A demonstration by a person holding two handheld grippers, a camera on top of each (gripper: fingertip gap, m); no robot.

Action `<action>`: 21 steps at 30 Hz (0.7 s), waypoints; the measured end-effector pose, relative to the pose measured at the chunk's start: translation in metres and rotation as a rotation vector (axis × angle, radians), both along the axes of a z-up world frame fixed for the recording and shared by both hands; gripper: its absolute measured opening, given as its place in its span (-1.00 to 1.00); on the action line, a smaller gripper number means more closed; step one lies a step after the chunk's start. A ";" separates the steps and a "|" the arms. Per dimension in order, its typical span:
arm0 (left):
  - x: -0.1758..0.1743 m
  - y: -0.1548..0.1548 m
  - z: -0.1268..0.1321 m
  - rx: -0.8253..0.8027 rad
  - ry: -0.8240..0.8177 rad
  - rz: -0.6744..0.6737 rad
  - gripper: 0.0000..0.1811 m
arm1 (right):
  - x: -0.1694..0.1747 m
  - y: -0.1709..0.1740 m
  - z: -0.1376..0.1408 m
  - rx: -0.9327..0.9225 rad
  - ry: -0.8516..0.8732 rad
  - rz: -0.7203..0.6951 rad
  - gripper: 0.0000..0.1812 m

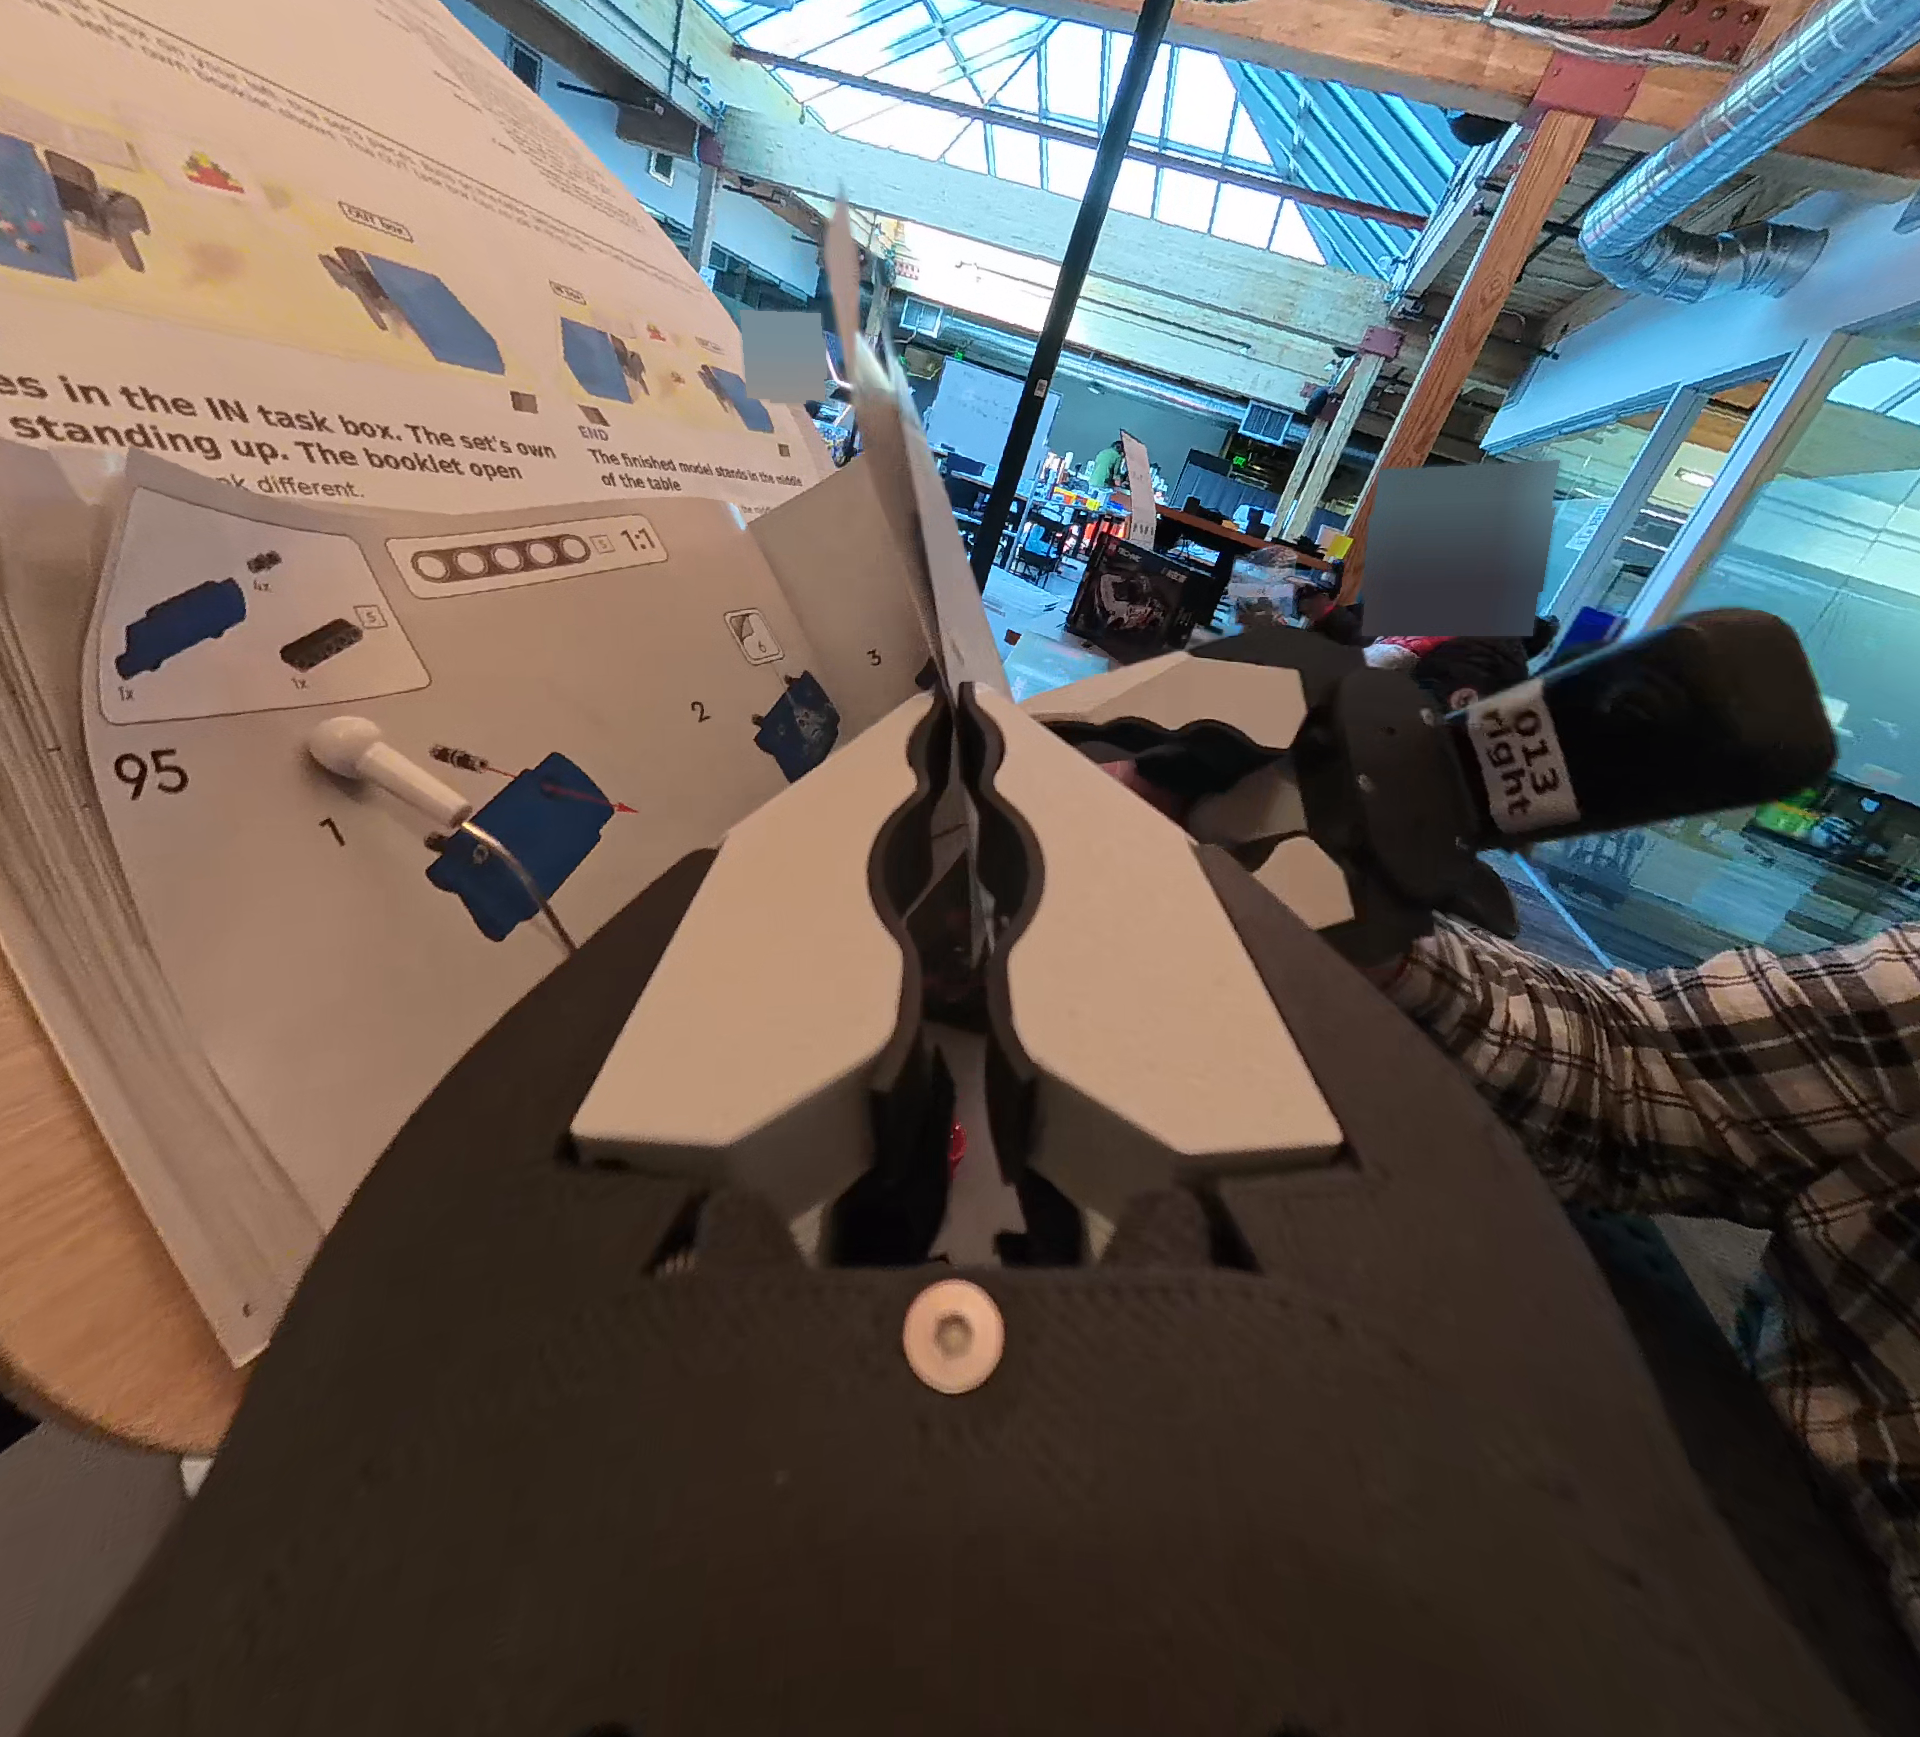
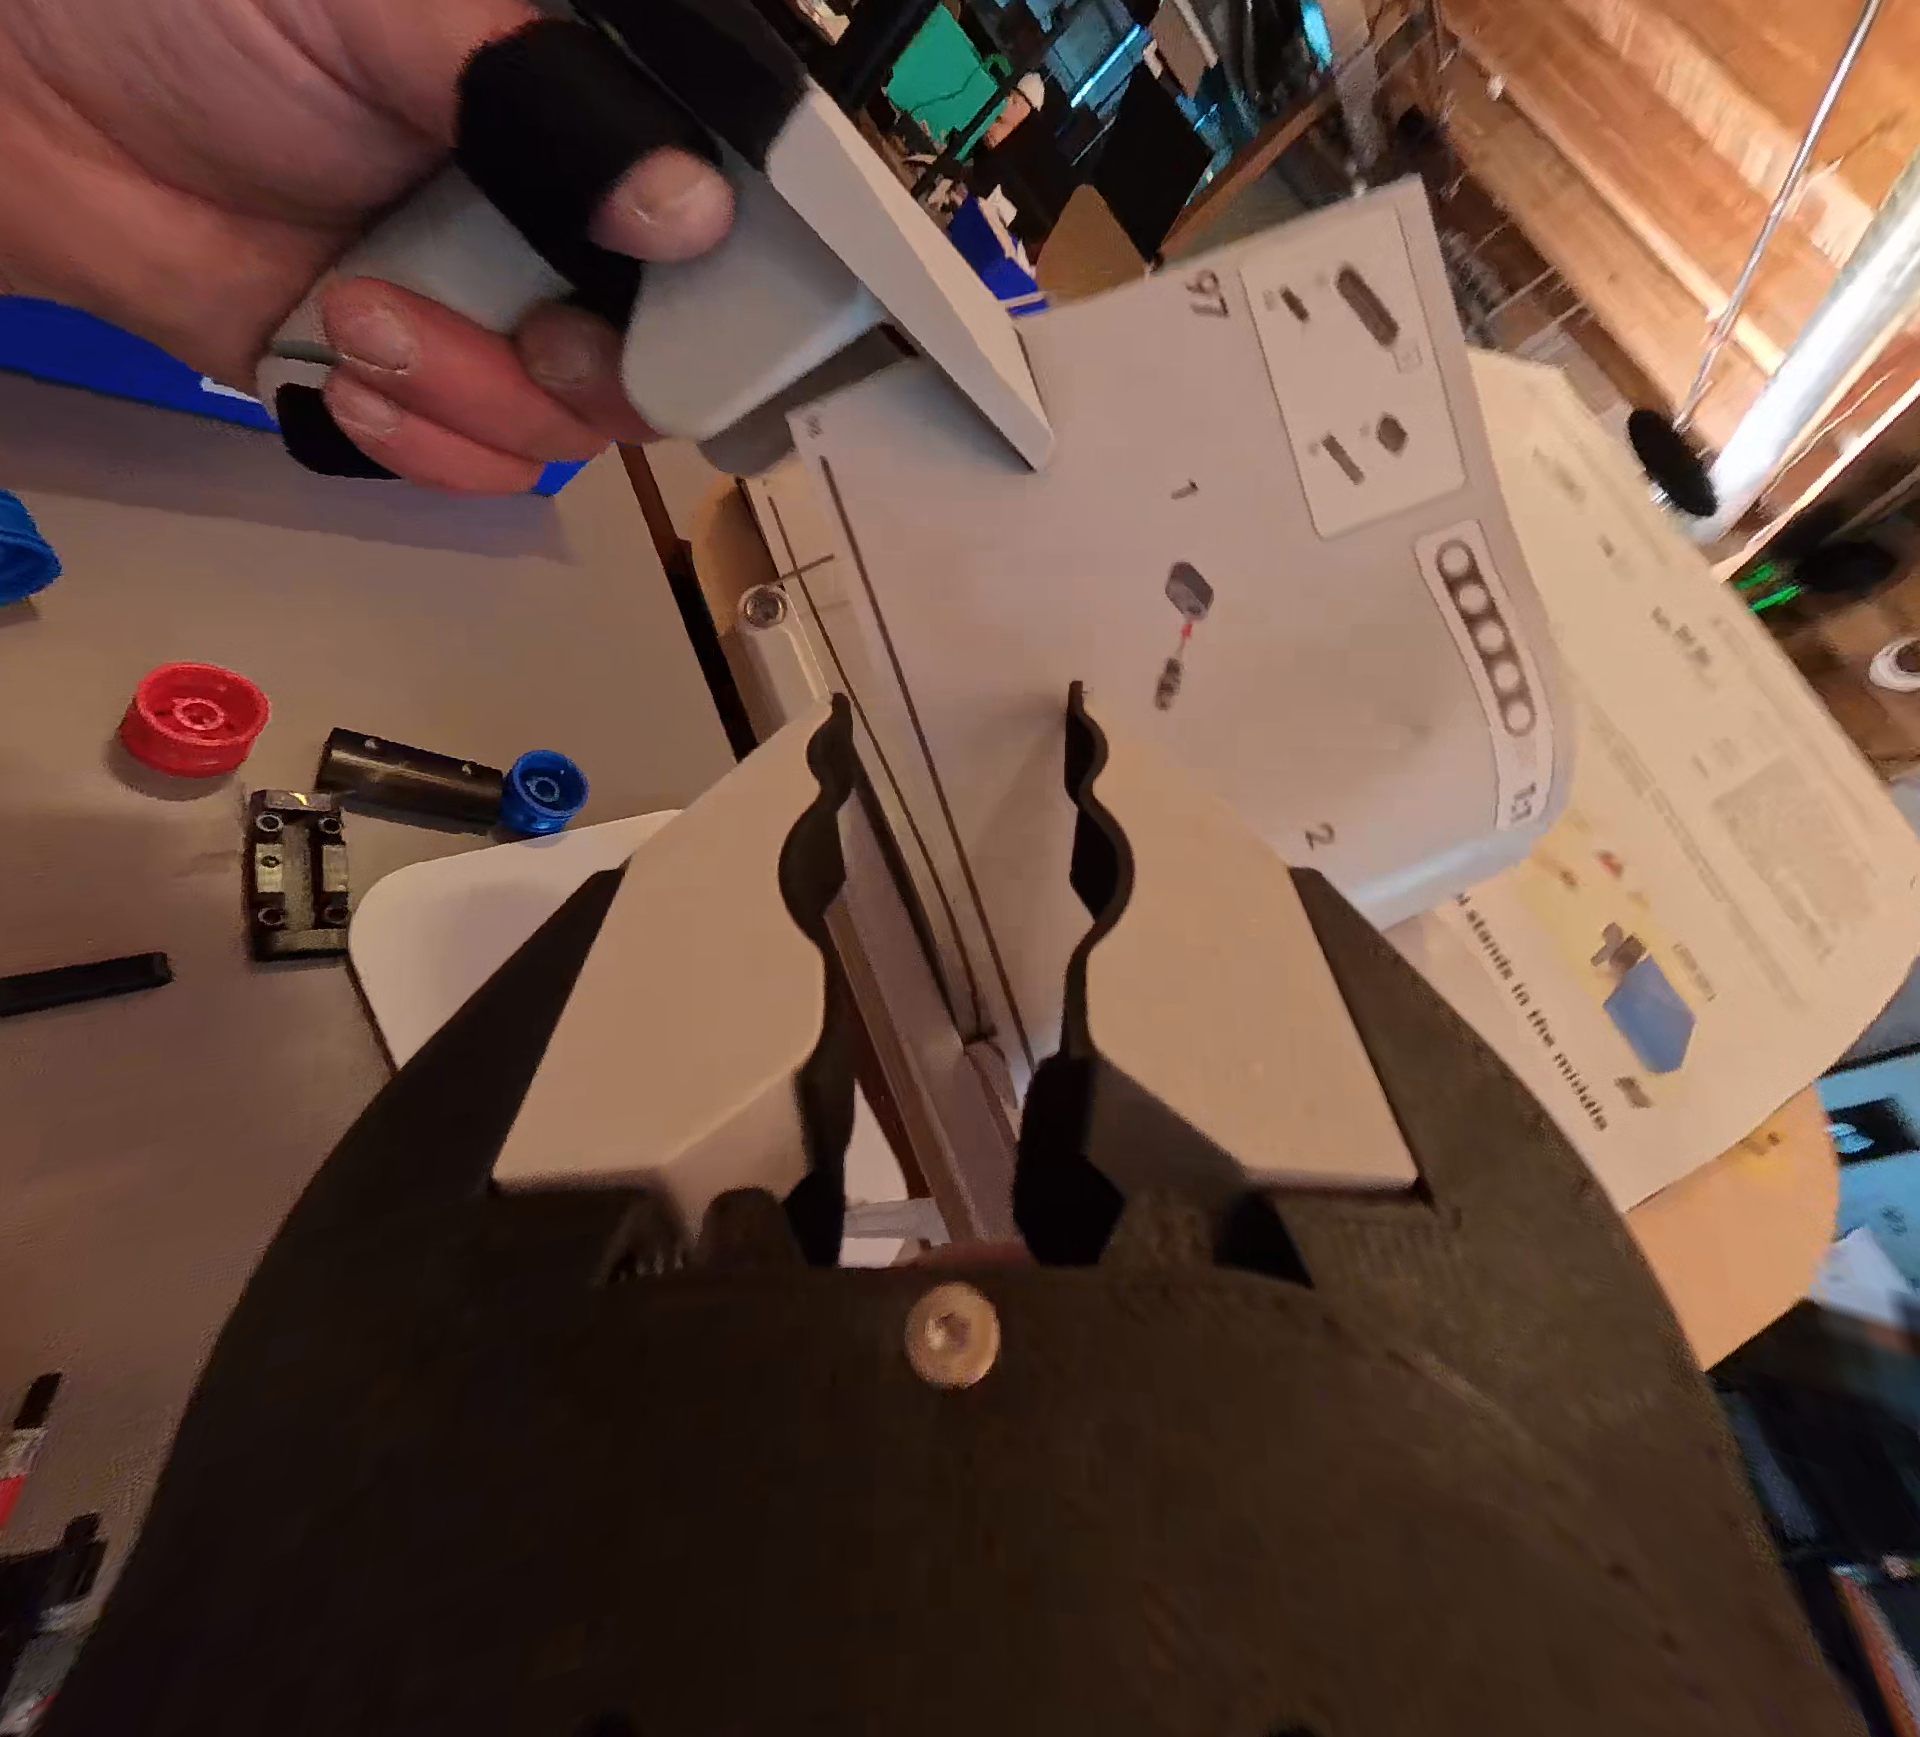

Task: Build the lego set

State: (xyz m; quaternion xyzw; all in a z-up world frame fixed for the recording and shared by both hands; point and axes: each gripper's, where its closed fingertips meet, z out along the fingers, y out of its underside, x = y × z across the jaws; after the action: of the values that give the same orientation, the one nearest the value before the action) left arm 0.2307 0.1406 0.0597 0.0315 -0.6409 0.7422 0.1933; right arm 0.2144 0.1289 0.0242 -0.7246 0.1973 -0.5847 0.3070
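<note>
The instruction booklet [image 1: 312, 648] stands open on a wooden stand. My left gripper [image 1: 956, 700] is shut on the edge of one booklet page [image 1: 914, 482], which stands up thin between the fingers. In the right wrist view the left gripper [image 2: 1023, 440], held by a hand [image 2: 208, 77], pinches that curled page [image 2: 1247, 648]. My right gripper [image 2: 956, 700] is open and empty, with the stand's ledge and the page's lower edge running between its fingers. The right gripper also shows in the left wrist view [image 1: 1164, 731], just right of the page.
A white clip [image 1: 384, 778] presses on the left page. A printed sheet [image 2: 1662, 908] lies behind the booklet. On the grey table at left lie a red wheel [image 2: 194, 717], a blue wheel [image 2: 543, 789], a black tube [image 2: 410, 778], a black frame piece [image 2: 298, 872] and a black beam [image 2: 83, 979]. There is about 5 centimeters between the tips of the two grippers. The black beam [image 2: 83, 979] is about 25 centimeters from my right fingertips.
</note>
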 end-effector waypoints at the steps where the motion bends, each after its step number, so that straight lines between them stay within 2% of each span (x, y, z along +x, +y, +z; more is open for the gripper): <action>1: -0.001 -0.001 0.000 -0.001 0.002 -0.004 -1.00 | -0.001 0.004 0.001 -0.023 -0.018 0.002 -0.57; 3: -0.003 -0.002 0.000 0.000 0.002 -0.011 -1.00 | 0.000 0.008 0.001 -0.051 -0.035 -0.004 -0.58; 6: -0.006 -0.003 0.000 0.002 0.000 -0.020 -1.00 | 0.002 0.009 0.003 -0.067 -0.056 -0.022 -0.74; 9: -0.007 -0.003 0.000 0.001 0.002 -0.026 -1.00 | 0.004 0.005 0.004 -0.067 -0.054 -0.035 -0.77; 14: -0.006 -0.003 0.000 -0.003 0.012 -0.030 -0.99 | 0.001 0.006 0.003 -0.071 -0.052 -0.019 -0.98; 21: -0.007 -0.003 0.001 -0.008 0.016 -0.036 -0.99 | -0.003 0.002 0.002 -0.053 -0.039 -0.008 -1.00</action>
State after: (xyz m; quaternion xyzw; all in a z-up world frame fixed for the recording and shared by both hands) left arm 0.2238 0.1372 0.0605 0.0252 -0.6368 0.7409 0.2119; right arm 0.2117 0.1308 0.0257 -0.7203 0.1786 -0.6047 0.2893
